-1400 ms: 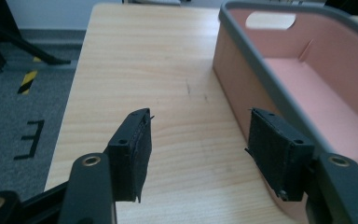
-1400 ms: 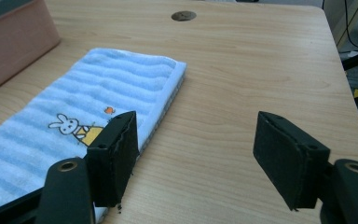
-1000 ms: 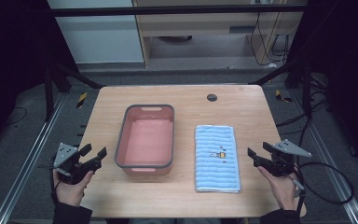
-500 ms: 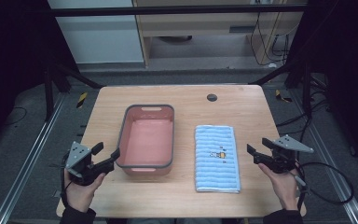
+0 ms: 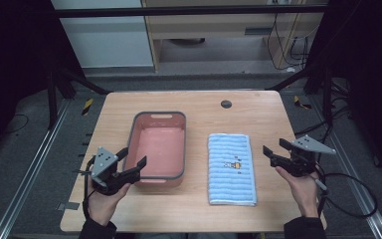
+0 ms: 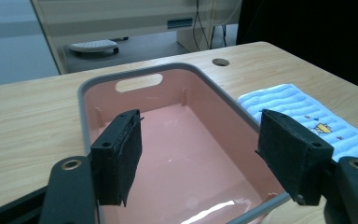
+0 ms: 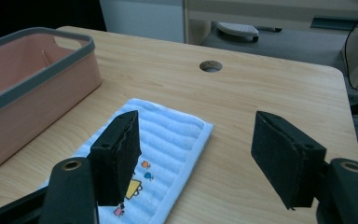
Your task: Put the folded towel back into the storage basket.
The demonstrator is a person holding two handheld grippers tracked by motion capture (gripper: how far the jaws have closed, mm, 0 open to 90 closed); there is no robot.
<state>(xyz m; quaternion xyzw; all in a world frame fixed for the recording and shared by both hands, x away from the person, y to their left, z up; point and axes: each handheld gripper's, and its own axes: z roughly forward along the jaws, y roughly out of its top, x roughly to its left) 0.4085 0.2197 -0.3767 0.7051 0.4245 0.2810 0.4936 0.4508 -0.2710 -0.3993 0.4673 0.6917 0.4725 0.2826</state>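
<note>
We see left gripper jaws apart over pink bin's 7 o'clock corner; right gripper jaws apart, at 3 o'clock of blue striped towel

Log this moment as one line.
left gripper: open, at bin near edge | right gripper: open, beside towel | bin: empty | towel: flat on table

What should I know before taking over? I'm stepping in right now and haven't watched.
Left gripper: open, empty, jaws over the near left corner of the pink tub.
Right gripper: open, empty, right of the blue towel, not touching it.
Tub is empty; the towel lies flat and folded on the table, beside the tub.
Done: nothing gripped or moved yet.
Left: likely grip the tub and towel; the towel probably goes in.
</note>
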